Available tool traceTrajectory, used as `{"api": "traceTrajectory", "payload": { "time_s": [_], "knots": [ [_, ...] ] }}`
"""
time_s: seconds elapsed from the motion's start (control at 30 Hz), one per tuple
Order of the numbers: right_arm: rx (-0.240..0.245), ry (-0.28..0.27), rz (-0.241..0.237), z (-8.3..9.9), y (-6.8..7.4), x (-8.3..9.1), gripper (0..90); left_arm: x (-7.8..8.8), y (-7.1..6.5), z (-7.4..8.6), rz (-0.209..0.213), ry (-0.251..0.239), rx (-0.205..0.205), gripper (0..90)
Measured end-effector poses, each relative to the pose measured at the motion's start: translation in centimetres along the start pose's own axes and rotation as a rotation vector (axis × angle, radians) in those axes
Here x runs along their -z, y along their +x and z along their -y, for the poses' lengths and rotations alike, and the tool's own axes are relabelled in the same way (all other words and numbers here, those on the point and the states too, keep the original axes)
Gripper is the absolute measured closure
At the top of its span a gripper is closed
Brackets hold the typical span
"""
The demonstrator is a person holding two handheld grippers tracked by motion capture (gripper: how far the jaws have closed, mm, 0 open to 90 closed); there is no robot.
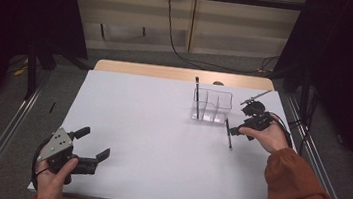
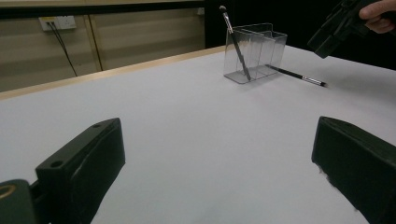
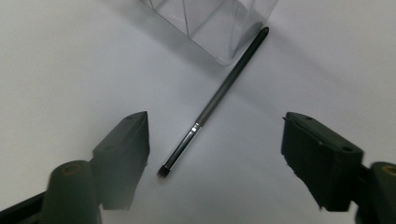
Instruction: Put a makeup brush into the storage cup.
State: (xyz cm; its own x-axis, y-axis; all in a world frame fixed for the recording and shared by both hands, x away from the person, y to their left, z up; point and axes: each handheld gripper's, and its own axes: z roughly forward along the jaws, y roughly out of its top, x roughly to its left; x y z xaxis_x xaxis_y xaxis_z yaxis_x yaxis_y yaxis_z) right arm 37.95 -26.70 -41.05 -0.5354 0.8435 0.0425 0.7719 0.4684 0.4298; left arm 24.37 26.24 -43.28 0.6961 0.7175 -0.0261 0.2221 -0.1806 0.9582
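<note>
Right gripper view: fingers (image 3: 215, 154) apart, straddling a makeup brush (image 3: 212, 105) lying flat beside the clear organizer (image 3: 219, 23), probably for pickup; left gripper (image 1: 89, 151) rests open.

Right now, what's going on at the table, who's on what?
A person holds a gripper in each hand at a white table. The right gripper hangs over a makeup brush lying flat beside a clear organizer, jaws apart on either side of it, not touching it. A second brush already stands upright in the organizer's left compartment. The left gripper waits open near the table's front edge, holding nothing.
</note>
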Motion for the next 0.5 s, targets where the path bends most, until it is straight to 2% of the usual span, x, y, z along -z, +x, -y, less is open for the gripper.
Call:
{"api": "traceTrajectory", "payload": {
  "time_s": [0.17,0.2,0.33,0.5],
  "knots": [
    [-0.021,0.077,0.000,-0.8,-0.1,-0.7,35.1,0.0,0.0,0.0,0.005,-0.002,-0.002,2.6],
    [-0.036,0.104,0.015,-1.0,-0.1,-0.9,37.1,0.0,0.0,0.0,0.005,-0.001,0.000,2.4],
    [-0.062,0.186,0.004,-1.4,-0.1,-1.5,39.9,0.0,0.0,0.0,0.005,0.001,-0.002,2.5],
    [-0.068,0.223,-0.008,-1.6,0.0,-2.3,45.0,0.0,0.0,0.0,0.007,0.001,-0.005,2.4]
  ]
}}
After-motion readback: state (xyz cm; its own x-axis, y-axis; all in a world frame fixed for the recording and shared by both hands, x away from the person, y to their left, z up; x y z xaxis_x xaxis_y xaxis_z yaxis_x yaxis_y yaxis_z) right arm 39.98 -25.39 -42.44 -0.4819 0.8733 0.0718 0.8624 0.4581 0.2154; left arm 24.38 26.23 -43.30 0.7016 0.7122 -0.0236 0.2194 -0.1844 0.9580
